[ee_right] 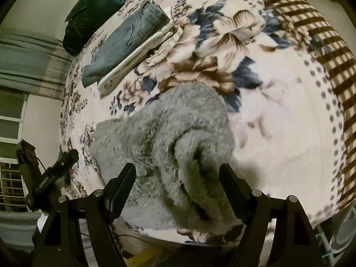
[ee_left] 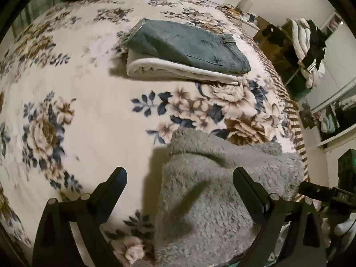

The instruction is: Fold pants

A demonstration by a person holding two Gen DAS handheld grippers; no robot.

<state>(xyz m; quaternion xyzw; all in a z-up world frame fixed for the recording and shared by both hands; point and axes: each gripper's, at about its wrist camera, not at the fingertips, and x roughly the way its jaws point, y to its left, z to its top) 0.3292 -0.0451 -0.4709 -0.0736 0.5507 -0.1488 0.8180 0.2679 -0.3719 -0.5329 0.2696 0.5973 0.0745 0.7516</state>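
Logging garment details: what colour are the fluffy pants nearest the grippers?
Grey, the fluffy pants show a shaggy fleece texture, clearest in the right wrist view.

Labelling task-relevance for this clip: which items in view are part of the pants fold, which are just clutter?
Job:
- grey fuzzy fleece pants, bunched at the near bed edge
- left gripper, open
- right gripper, open
- folded blue denim jeans stacked on a folded white garment, apparently done

Lying about:
- floral plush blanket
- dark green cushion
- heap of clothes beside the bed
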